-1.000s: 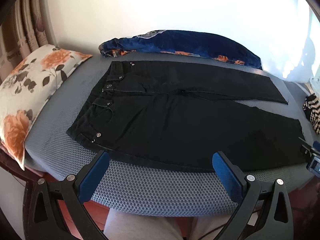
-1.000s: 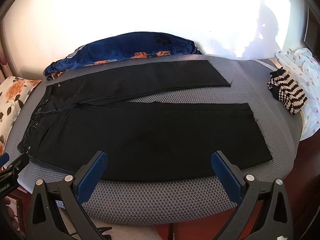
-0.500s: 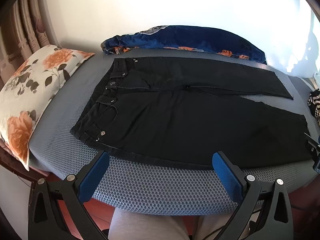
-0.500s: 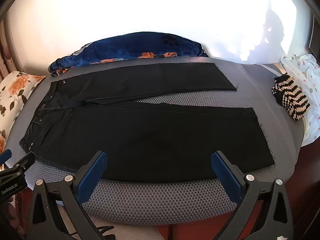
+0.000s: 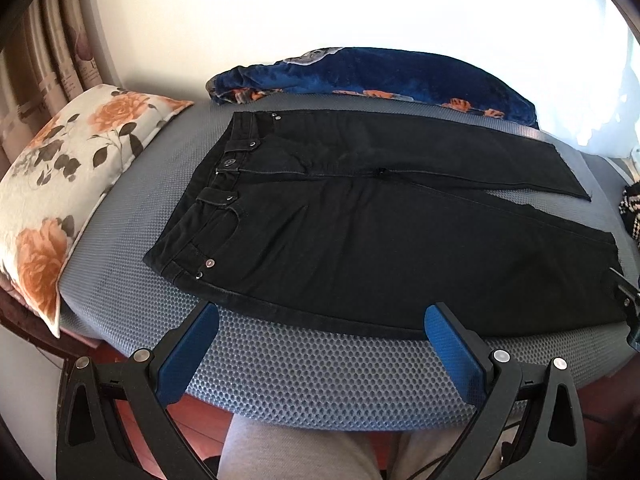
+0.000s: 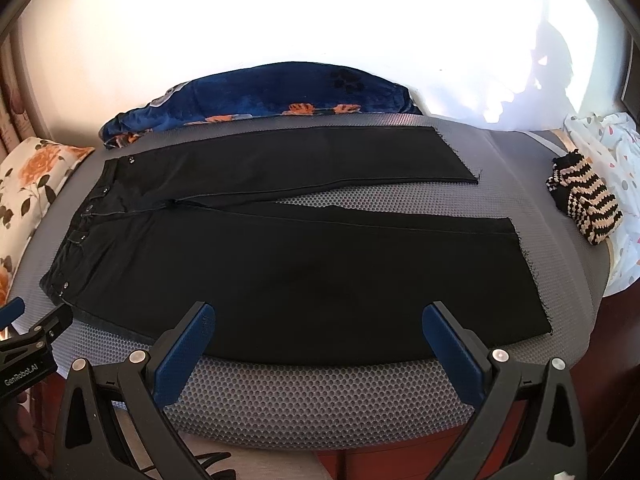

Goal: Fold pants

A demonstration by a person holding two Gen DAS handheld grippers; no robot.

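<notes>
A floral pillow [image 5: 68,184] was seen at the waistband end of the black pants [image 5: 380,232], and a rolled blue blanket [image 5: 376,76] was laid along the far edge, just behind the upper leg. A striped knitted item [image 6: 586,200] was placed beyond the hems, beside a white dotted cloth [image 6: 616,168]. The pants were spread flat, legs parted, on a grey mesh mattress [image 6: 320,396] against a brightly lit wall. The left gripper [image 5: 320,320] and right gripper [image 6: 318,318] were held wide apart over the near edge, nothing gripped.
</notes>
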